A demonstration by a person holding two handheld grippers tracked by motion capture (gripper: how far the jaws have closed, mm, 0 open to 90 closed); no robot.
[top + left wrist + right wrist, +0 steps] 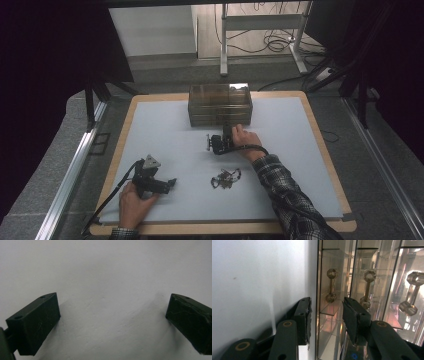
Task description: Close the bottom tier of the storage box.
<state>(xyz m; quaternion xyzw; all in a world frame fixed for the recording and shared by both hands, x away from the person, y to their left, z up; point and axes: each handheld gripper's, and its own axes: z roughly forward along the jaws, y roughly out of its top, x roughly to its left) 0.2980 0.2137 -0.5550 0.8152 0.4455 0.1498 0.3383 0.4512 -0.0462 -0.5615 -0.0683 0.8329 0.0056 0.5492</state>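
Note:
A clear brownish drawer box stands at the back middle of the table. My right gripper is turned on its side right in front of it. In the right gripper view the right gripper has its jaws apart, one on each side of the lowest drawer's front. That drawer's gold dumbbell-shaped handle lies just beyond the fingertips, and no pad presses on it. Two more drawer handles show further over. My left gripper lies on the mat at the front left. Its jaws stand wide apart over bare mat in the left gripper view, left gripper.
A small heap of metal pieces lies on the pale mat between the two hands. The mat sits on a wooden tabletop. Cables trail from both grippers toward the front edge.

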